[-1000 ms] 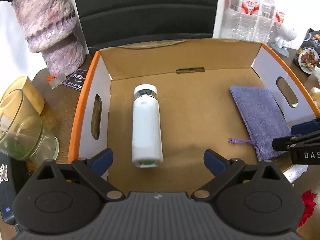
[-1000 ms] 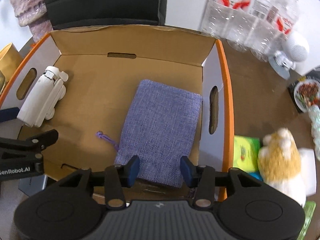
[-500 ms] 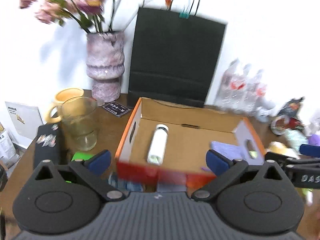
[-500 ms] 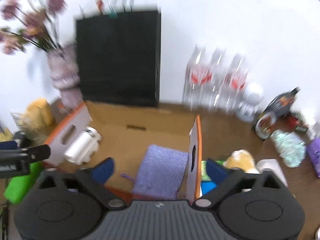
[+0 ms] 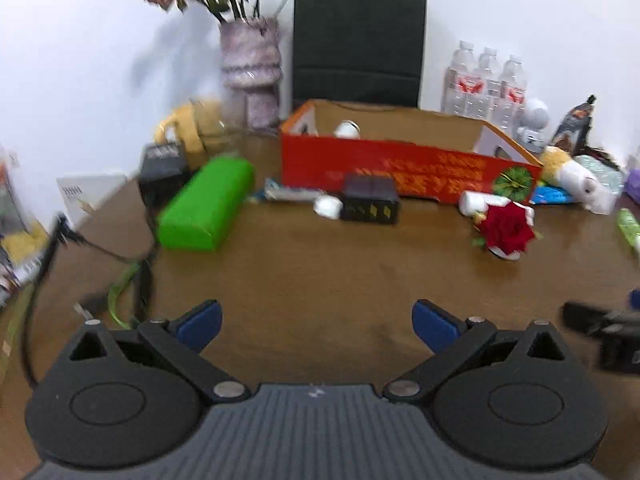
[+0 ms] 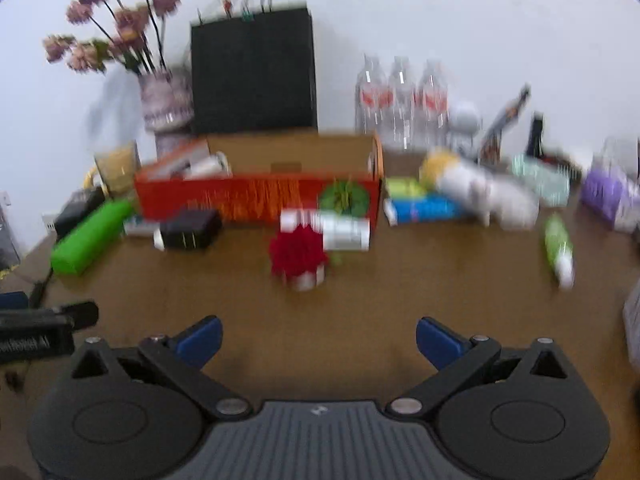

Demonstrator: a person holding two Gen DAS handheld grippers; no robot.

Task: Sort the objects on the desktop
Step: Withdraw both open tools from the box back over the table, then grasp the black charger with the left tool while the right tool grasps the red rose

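A red and orange cardboard box (image 5: 404, 174) (image 6: 256, 196) stands at the back of the brown table, with a white bottle (image 5: 347, 129) (image 6: 206, 167) inside at its left. In front of it lie a green case (image 5: 206, 204) (image 6: 90, 238), a black box (image 5: 370, 199) (image 6: 190, 229), a red rose (image 5: 507, 229) (image 6: 298, 254) and a white tube (image 6: 344, 230). My left gripper (image 5: 316, 322) is open and empty above bare table. My right gripper (image 6: 318, 334) is open and empty, well short of the rose.
A vase of flowers (image 5: 250, 76), a black paper bag (image 5: 358, 44) and water bottles (image 5: 486, 82) stand at the back. A plush toy (image 6: 480, 188), a blue pack (image 6: 424, 210) and a green tube (image 6: 558, 248) lie right of the box. Cables (image 5: 132, 280) lie at the left.
Both grippers have pulled back and up out of the box to the table's near side. The right gripper has opened and let go of the purple pouch, left in the box.
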